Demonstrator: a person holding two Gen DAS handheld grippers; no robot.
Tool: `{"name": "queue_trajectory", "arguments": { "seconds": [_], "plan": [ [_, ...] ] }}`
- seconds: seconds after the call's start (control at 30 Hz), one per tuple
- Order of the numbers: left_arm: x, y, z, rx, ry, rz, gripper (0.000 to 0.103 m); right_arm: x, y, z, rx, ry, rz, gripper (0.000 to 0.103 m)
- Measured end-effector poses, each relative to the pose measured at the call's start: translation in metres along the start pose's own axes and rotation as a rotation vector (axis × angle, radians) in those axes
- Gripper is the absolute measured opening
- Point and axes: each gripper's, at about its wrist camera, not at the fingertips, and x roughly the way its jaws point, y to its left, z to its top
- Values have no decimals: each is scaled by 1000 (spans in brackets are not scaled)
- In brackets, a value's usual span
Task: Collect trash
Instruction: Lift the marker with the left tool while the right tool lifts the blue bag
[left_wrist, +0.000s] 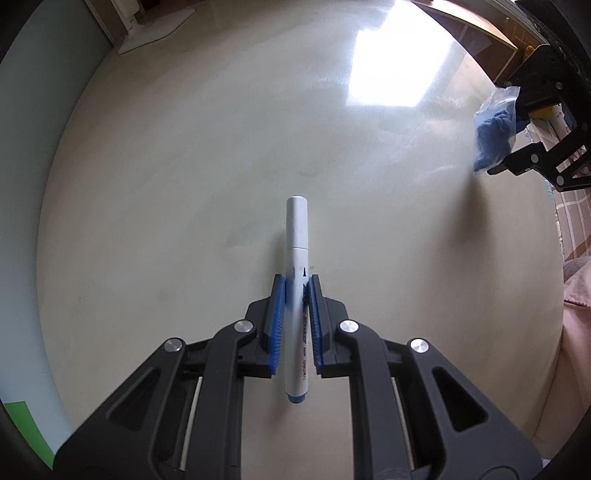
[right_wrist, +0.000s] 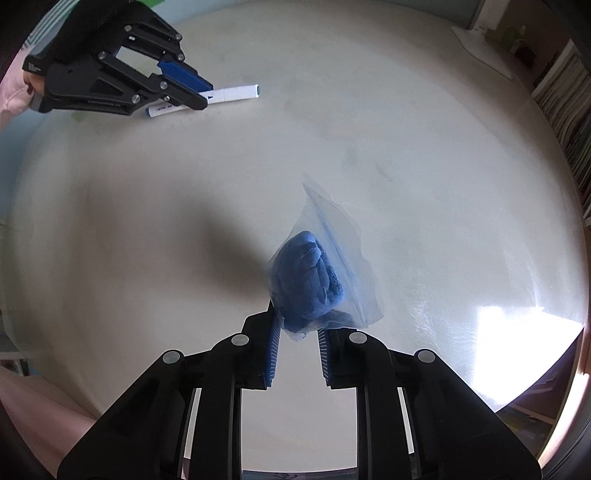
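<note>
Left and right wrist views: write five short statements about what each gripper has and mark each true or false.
1. The left gripper is shut on a white marker pen with a blue end cap. True.
2. The white marker pen stands upright in a cup. False: it lies lengthwise between the blue pads, over the pale round tabletop.
3. The right gripper grips a clear plastic zip bag holding a crumpled blue lump. True.
4. The clear bag is empty. False: the blue lump fills its lower part.
5. Both grippers hold the same item. False: each holds its own, well apart on the tabletop.
</note>
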Motion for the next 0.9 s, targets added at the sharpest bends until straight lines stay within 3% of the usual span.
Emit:
{"name": "queue_trajectory", "arguments": {
  "seconds": [0.27, 0.43, 0.63, 0.9],
  "plan": [
    [-25, -30, 10, 29, -10, 38, 11, -25, -17, -29, 37, -76, -17, 19],
    [-39, -61, 24, 59, -9, 65, 11, -55, -36, -68, 80, -133, -28, 19],
    [-37, -118, 55, 116, -28, 56, 11, -83, -69, -131, 150, -155, -55, 19],
    [-21, -231, 124, 231, -49, 5, 11, -100, -127, -228, 281, -157, -87, 19]
  ]
}}
